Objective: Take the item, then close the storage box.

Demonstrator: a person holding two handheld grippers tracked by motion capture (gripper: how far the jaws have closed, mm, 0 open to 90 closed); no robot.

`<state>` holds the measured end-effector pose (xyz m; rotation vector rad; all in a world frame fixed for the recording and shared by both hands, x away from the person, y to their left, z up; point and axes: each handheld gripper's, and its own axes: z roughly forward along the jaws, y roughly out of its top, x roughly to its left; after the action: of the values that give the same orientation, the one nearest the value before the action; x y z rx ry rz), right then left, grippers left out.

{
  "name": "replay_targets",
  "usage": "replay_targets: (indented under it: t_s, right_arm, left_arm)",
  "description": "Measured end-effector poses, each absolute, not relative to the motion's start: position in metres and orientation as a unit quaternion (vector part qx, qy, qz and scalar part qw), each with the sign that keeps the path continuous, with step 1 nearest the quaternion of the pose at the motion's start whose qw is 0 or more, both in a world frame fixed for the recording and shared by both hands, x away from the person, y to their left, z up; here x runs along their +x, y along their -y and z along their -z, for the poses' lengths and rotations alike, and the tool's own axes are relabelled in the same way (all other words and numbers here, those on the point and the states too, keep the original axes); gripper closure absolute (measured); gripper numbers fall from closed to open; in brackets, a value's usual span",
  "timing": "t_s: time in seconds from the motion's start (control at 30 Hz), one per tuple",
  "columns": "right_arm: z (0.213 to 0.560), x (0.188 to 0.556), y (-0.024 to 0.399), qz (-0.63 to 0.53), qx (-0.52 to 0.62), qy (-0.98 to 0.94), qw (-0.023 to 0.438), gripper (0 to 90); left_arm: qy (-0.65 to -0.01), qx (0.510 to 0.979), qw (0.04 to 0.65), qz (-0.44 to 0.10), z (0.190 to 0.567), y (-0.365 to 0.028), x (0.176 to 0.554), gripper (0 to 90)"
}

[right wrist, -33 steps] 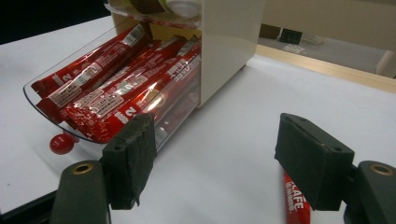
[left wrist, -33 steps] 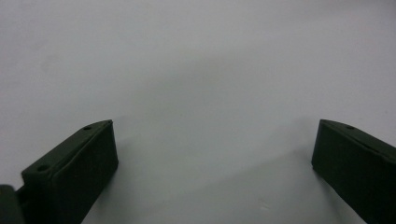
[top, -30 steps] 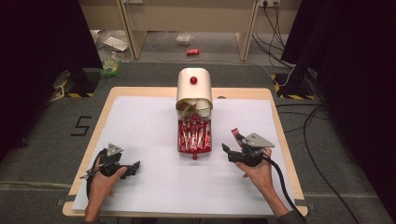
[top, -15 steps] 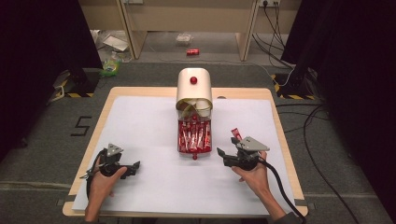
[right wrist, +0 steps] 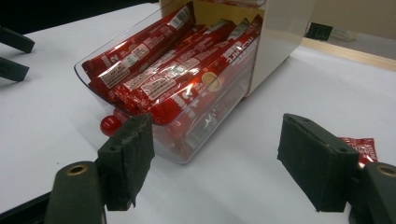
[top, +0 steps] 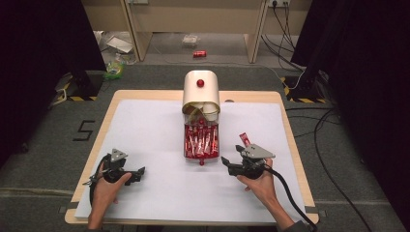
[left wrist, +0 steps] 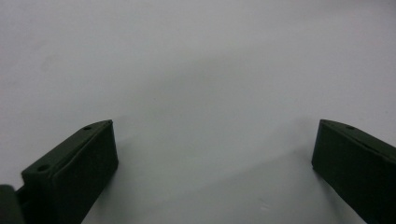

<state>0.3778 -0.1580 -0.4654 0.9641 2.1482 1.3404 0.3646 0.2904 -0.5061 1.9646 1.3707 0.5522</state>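
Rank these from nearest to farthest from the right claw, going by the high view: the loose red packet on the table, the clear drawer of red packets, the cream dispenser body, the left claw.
1. Loose red packet, just beyond the right claw.
2. Clear drawer, to its left.
3. Left claw, across the table at the person's other hand.
4. Cream dispenser body, behind the drawer; close to the left claw in distance, so these last two are nearly tied.

One dispenser [top: 201,94], one drawer [right wrist: 187,135] of packets, two tongs.

Overhead and close right claw views share the drawer [top: 201,143].
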Motion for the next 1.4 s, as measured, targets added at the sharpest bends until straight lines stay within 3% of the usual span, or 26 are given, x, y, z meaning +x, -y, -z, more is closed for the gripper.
replay_targets:
  t_s: [1.4]
  right_arm:
    - [0.479, 0.383, 0.132, -0.46, 0.325, -0.794, 0.228, 25.2]
  left_arm:
    - [-0.525, 0.753, 0.335, -0.212, 0.506, -0.29, 0.365, 0.0]
